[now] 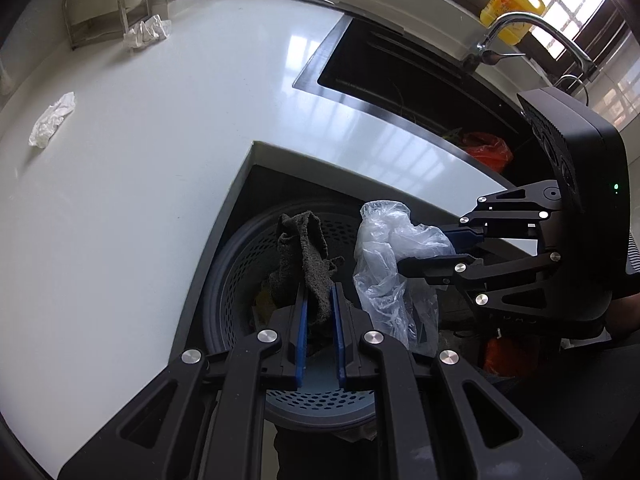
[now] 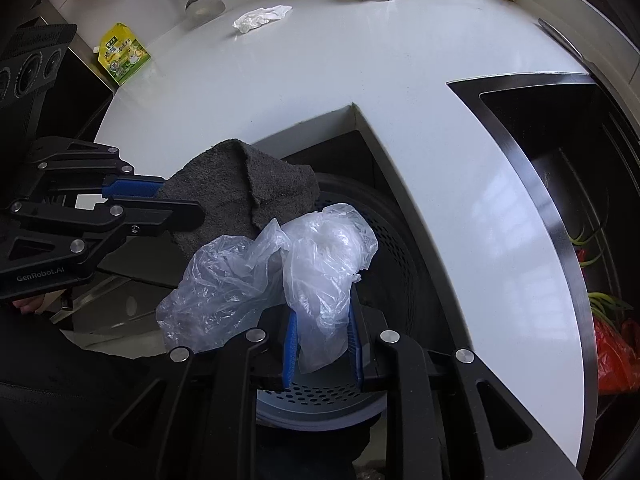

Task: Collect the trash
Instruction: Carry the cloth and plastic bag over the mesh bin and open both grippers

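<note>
left gripper (image 1: 319, 292) clamps our grey rag (image 1: 306, 256), right gripper (image 2: 323, 312) clamps clear plastic bag (image 2: 304, 264), both over perforated bin (image 1: 240, 280).

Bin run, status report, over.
Left gripper shut on grey rag. Right gripper shut on clear plastic bag. Both over perforated bin. Nothing blocking.

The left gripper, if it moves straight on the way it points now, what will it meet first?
Probably the perforated bin under the counter edge: the left gripper, shut on the dark cloth, points down into its open mouth. Depth is unclear.
</note>
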### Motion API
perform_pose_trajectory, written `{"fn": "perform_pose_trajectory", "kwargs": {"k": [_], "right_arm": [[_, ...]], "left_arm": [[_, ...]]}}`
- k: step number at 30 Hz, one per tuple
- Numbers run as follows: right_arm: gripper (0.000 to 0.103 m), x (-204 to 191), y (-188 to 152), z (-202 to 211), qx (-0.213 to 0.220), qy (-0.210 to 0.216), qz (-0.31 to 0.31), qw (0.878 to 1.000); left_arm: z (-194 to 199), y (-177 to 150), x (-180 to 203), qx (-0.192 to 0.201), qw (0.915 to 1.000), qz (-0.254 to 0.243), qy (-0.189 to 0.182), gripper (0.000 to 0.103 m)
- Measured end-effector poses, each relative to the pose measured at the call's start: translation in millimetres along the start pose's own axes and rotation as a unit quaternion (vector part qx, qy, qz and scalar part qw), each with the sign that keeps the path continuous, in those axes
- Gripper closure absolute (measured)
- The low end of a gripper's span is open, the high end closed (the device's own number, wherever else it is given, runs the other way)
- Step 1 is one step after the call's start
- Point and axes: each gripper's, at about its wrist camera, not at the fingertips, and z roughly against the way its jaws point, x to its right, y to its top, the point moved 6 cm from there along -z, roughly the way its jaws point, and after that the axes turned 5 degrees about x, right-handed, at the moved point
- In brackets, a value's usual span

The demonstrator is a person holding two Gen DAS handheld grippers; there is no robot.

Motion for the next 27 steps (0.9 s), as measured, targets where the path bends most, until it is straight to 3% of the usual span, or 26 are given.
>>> {"fn": "perform_pose_trajectory", "kwargs": {"k": [12,27], "right_arm": [[0.082,5.7,-19.4,-42.2,-0.045,-0.020,0.026,0.998],[0.080,2.1,-26.0,-76.0,-0.079,-0.040,0.038,0.995]], "left_arm": [[-56.1,-19.8,-2.5,-0.058,0.9983,-0.008,0.010,0.092],[-92.5,-42.0,-7.7,-0.091,0.9949,-0.022,0.036,0.091]]}}
